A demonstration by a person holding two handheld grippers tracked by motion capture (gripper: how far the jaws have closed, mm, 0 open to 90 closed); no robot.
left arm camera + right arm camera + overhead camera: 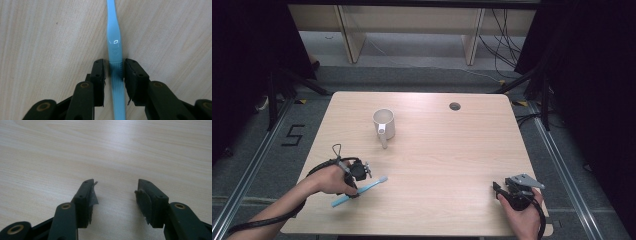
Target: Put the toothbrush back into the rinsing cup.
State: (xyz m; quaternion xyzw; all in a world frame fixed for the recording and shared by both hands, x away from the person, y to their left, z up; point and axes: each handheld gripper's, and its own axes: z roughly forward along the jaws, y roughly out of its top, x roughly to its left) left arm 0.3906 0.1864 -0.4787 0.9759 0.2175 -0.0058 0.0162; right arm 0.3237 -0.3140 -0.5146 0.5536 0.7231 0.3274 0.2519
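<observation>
Near the table's [437, 165] front left corner:
Left gripper [114, 71]: yours, closing around the toothbrush [113, 47], not quite clamped.
Right gripper [115, 192]: released.

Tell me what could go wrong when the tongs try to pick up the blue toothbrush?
The left tongs sit around the toothbrush handle, with a small gap showing on one side, so the smooth, shiny handle might slip or twist out when lifted. The tongs hold it off-centre, nearer the handle end, so the brush end could droop. The white mug stands nearby, and a swinging toothbrush could knock it.
</observation>
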